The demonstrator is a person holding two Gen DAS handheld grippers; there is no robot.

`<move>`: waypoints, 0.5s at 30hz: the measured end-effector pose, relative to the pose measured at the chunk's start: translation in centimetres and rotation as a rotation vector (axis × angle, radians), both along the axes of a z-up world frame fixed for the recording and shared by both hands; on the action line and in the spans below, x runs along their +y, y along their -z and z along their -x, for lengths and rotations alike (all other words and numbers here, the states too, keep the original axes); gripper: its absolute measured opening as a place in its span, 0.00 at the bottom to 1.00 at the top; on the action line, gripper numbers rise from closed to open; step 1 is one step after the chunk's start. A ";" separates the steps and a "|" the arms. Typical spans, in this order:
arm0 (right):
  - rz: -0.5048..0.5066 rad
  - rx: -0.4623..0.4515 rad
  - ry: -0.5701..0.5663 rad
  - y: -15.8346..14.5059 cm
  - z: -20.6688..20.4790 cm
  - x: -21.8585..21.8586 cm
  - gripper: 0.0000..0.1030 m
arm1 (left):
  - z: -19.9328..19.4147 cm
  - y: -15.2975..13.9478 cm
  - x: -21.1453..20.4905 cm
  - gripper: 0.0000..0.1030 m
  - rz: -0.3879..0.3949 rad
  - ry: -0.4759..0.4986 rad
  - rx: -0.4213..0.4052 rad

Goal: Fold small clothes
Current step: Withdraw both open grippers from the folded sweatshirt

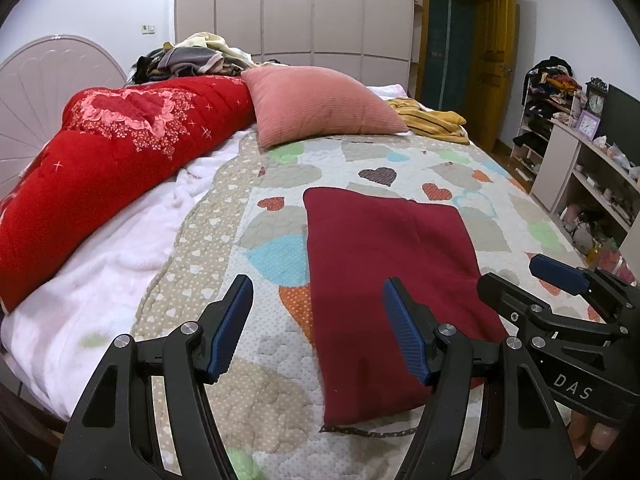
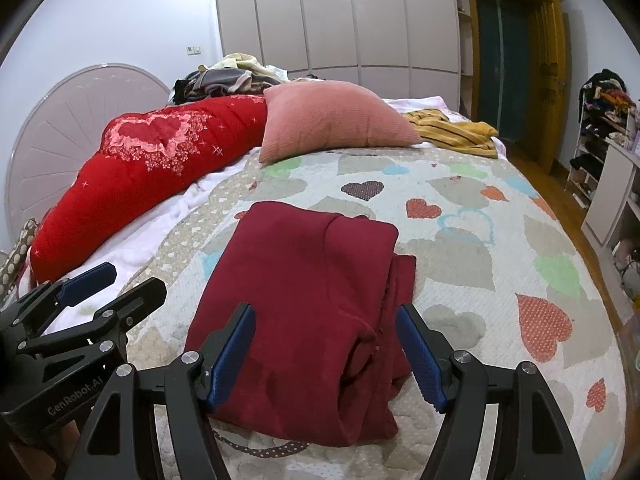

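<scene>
Bedroom, heart-patterned quilted bedspread (image 2: 460,248). The dark red knit garment (image 2: 312,300), folded, lies near me. Both my left gripper (image 1: 318,330) and right gripper (image 2: 326,354) hover spread, empty. I'd pinch the loose right edge (image 2: 402,320) evenly and tuck it.

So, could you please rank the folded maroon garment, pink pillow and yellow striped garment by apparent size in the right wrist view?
1. Folded maroon garment, though nearest the camera.
2. Pink pillow.
3. Yellow striped garment, farthest away.

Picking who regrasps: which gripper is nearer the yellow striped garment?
Right. The right gripper hovers over the folded dark red garment, on the side toward the yellow striped garment; the left gripper hangs over the red garment's opposite edge.
</scene>
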State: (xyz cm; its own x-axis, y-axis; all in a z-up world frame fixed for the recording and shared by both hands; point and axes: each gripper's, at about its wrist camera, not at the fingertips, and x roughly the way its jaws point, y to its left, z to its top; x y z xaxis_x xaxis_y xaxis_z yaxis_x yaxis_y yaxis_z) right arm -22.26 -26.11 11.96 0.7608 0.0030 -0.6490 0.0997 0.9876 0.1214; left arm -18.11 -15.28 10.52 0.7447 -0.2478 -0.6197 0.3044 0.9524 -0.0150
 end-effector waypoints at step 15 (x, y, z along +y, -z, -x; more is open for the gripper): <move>-0.032 0.036 -0.003 1.6 -0.9 -0.3 0.68 | -1.2 1.3 -0.4 0.66 -0.021 0.034 -0.008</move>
